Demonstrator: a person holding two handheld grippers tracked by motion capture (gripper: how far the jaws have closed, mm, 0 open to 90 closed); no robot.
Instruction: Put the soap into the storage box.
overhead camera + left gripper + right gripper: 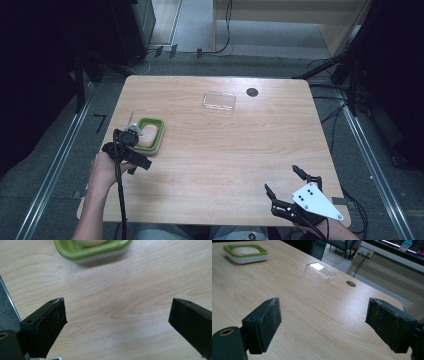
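Both grippers have their jaws wide apart, nothing between them. Left gripper sits just near-left of the green dish, which holds a pale lump at the table's left side. Right gripper hangs at the near right edge.

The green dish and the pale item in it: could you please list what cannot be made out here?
- Green dish: the left gripper view's top edge cuts off its far part.
- Pale item: too small in the right gripper view to identify.
- Dish's near corner: behind the left gripper in the high view.
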